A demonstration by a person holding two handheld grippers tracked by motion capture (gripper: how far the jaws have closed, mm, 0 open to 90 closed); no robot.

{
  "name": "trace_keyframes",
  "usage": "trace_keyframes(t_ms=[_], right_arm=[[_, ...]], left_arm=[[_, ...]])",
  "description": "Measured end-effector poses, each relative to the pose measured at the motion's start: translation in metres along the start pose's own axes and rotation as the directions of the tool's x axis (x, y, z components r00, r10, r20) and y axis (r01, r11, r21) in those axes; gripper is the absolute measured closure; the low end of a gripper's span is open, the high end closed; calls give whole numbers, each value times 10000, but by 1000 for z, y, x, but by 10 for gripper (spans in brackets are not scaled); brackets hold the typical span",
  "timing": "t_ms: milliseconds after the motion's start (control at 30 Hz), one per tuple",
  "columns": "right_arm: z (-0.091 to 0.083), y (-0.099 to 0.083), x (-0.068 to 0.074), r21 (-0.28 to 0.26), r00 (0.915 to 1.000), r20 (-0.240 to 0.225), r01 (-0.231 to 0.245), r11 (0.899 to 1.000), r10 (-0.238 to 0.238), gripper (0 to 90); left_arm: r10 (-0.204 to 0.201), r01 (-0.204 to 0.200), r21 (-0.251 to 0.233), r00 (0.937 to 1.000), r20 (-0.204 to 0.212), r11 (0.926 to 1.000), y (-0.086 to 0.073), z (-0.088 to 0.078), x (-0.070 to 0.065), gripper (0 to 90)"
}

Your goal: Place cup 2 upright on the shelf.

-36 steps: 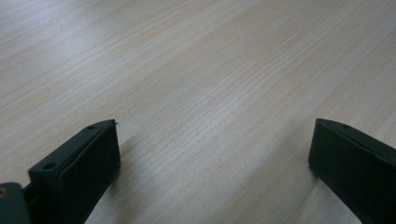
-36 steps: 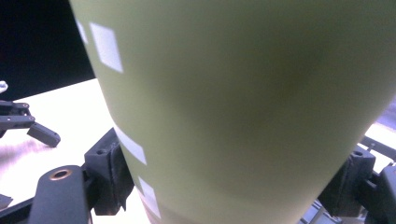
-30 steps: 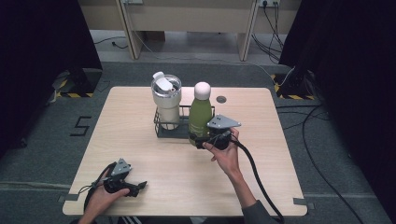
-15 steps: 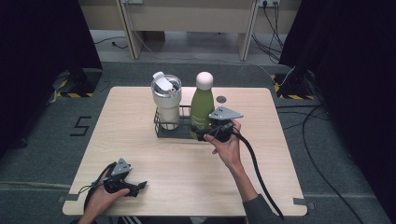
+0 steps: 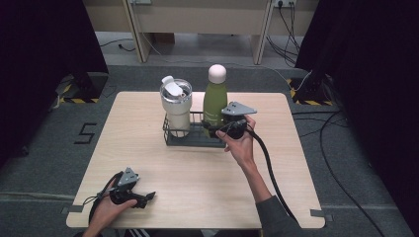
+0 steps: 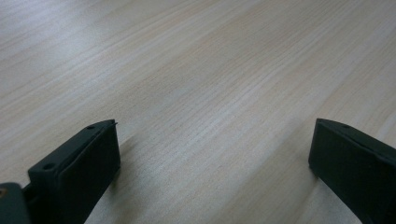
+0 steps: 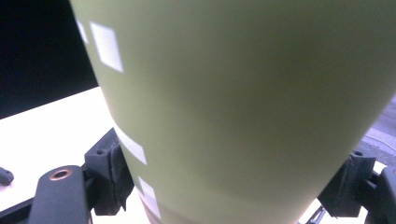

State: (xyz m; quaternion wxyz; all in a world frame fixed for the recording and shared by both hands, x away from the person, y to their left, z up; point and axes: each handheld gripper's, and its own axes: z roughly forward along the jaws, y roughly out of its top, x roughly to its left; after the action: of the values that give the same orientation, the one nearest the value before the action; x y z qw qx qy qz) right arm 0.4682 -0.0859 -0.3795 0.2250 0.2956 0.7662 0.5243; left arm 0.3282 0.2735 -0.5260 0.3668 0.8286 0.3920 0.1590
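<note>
Since a second ago the green bottle (image 5: 215,101) has moved from the front right of the wire rack (image 5: 191,138) toward its right-hand compartment, carried by the right gripper (image 5: 217,129), and it now stands upright with its base down among the rack's wires beside the tumbler; whether it rests on the rack floor or hangs just above it cannot be told. The rack sits at the middle of the bench (image 5: 148,163), and its left compartment holds a white lidded tumbler (image 5: 176,106), upright, with the flip cap raised. The bottle wears a pale pink cap and stands taller than the tumbler, just beside it. In the right gripper view the jaws press on either side of the bottle's lower body (image 7: 243,107), holding it. The right hand (image 5: 240,144) reaches forward from the near edge, forearm stretched across the bench. The left gripper (image 5: 146,197) lies low on the bench near the front left corner, unmoved, its jaws spread wide over bare wood (image 6: 205,93).
</note>
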Motion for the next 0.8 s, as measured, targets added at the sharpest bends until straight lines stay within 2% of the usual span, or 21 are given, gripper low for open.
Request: trace_keyframes(t_ms=[500, 800], right_arm=[[18, 6, -13, 157, 9994, 303, -155, 9998, 150, 209], [29, 7, -21, 14, 9987, 429, -274, 9996, 273, 209]], left_arm=[[-3, 3, -3, 10000, -3, 10000, 0, 0, 0, 15], [3, -3, 36, 10000, 16, 10000, 0, 0, 0, 15]])
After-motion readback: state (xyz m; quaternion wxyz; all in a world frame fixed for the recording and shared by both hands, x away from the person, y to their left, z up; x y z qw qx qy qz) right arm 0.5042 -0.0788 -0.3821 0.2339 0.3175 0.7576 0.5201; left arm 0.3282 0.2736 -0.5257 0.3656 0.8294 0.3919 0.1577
